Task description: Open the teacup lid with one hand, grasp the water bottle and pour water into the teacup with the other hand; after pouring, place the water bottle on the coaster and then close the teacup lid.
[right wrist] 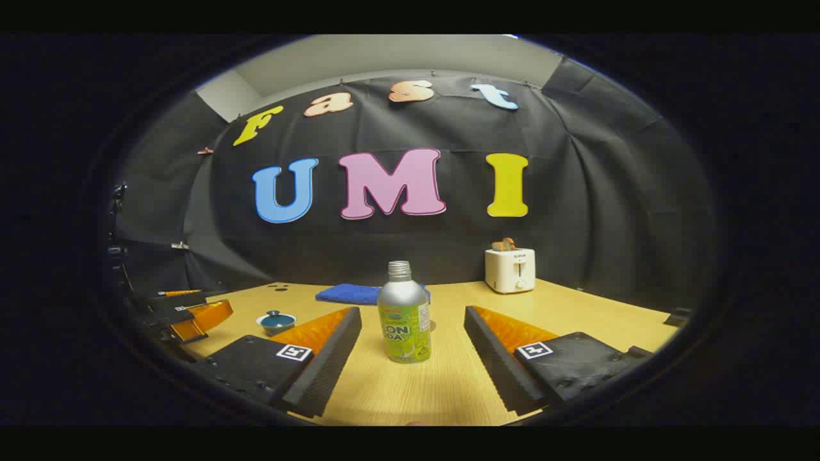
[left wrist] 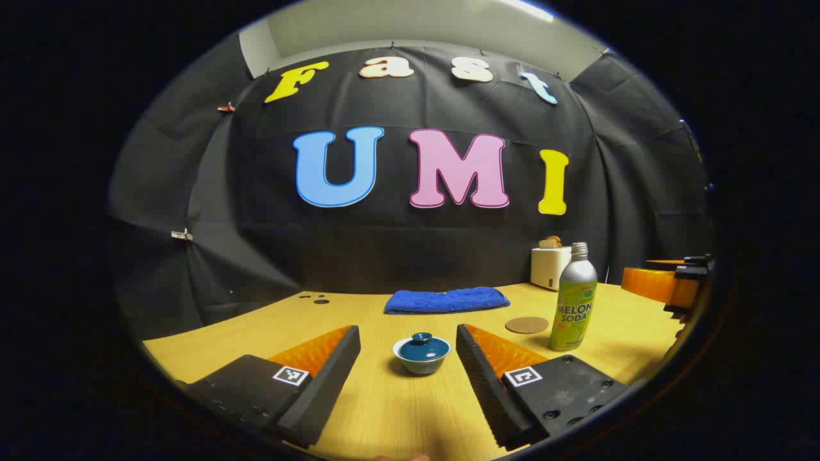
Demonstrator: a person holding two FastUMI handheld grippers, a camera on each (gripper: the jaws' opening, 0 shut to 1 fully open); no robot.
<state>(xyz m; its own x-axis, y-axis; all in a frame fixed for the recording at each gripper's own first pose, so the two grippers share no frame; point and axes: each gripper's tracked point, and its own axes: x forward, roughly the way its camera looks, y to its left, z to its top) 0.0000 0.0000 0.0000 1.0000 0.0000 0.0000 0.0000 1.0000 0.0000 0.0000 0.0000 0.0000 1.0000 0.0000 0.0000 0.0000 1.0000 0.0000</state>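
A small blue teacup (left wrist: 421,357) with its domed lid (left wrist: 423,346) on stands on the wooden table, just ahead of my open left gripper (left wrist: 408,342) and in line with the gap between its fingers. To its right stands an uncapped silver and green bottle (left wrist: 573,298), with a round cork coaster (left wrist: 526,324) lying beside it. In the right gripper view the bottle (right wrist: 403,314) stands upright just beyond my open right gripper (right wrist: 413,320), centred in its gap, and the teacup (right wrist: 277,322) sits far left. Neither gripper touches anything.
A folded blue towel (left wrist: 446,299) lies at the back of the table (left wrist: 410,410). A white toaster (right wrist: 510,269) with bread in it stands at the back right. The right gripper shows at the right edge of the left gripper view (left wrist: 679,285), and the left gripper at the far left of the right gripper view (right wrist: 186,314).
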